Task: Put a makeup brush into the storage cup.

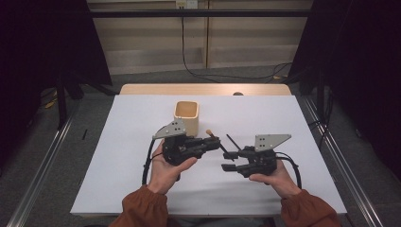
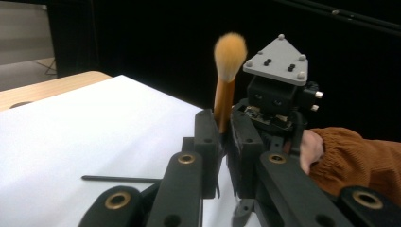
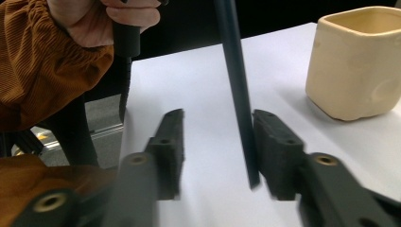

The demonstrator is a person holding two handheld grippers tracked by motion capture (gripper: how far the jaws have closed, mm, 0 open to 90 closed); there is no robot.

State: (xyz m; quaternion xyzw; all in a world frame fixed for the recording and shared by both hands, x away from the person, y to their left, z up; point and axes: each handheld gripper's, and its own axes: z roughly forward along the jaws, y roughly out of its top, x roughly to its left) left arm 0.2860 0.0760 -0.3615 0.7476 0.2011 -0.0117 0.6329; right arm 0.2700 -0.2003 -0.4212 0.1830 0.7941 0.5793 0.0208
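Observation:
A brush with orange bristles [image 2: 230, 54] and an orange ferrule stands upright between my left gripper's [image 2: 224, 118] jaws, which are shut on it. In the high view that brush [image 1: 211, 134] sticks out of the left gripper [image 1: 215, 142] just in front of a cream square cup [image 1: 187, 116]. A thin black stick [image 3: 239, 94] runs between my right gripper's [image 3: 217, 118] jaws. They stand apart with a wide gap on the stick's left. Seen from above, the stick [image 1: 231, 143] slants from the right gripper [image 1: 228, 161] toward the far side. The cup [image 3: 359, 66] is at the right gripper view's upper right.
A white sheet [image 1: 118, 165] covers the table, with a strip of bare wood [image 1: 203, 89] along its far edge. Dark curtains hang on both sides. Cables trail across the floor beyond the table.

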